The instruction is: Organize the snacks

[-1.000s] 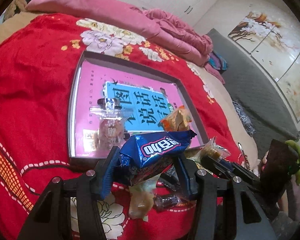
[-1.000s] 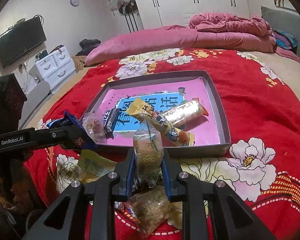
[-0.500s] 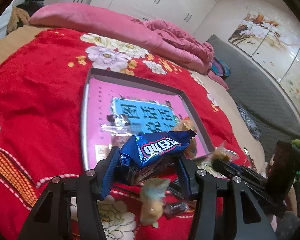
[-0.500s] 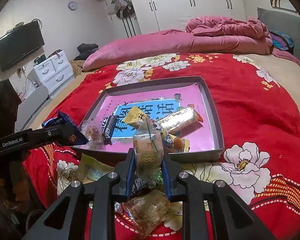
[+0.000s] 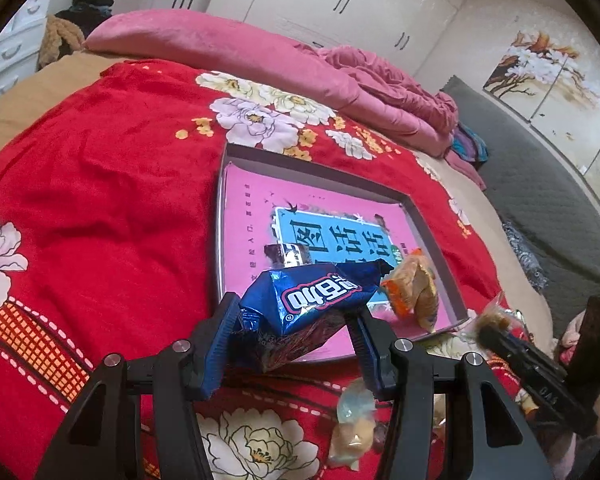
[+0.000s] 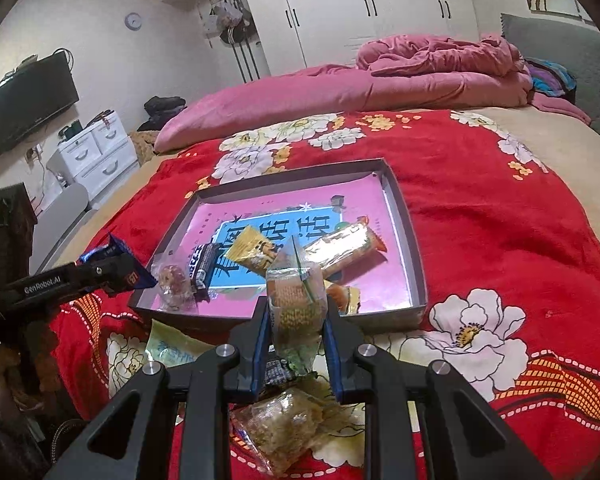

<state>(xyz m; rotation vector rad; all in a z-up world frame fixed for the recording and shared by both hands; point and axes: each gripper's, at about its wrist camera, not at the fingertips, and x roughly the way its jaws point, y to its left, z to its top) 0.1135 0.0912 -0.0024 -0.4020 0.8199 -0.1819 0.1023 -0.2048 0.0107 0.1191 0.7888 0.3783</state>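
Left wrist view gives me my left gripper (image 5: 296,320) clamped on a crinkled blue foil snack packet (image 5: 316,296), held above the near left corner of the shallow grey cardboard tray with a pink printed floor (image 5: 224,240). My right gripper (image 6: 296,332) pinches a clear plastic bag of yellow-green puffed snacks (image 6: 296,300) over the tray's near edge. A gold foil bar (image 6: 340,246) lies inside, toward the right wall. Loose packets sit on the red floral blanket (image 6: 500,208) below my jaws.
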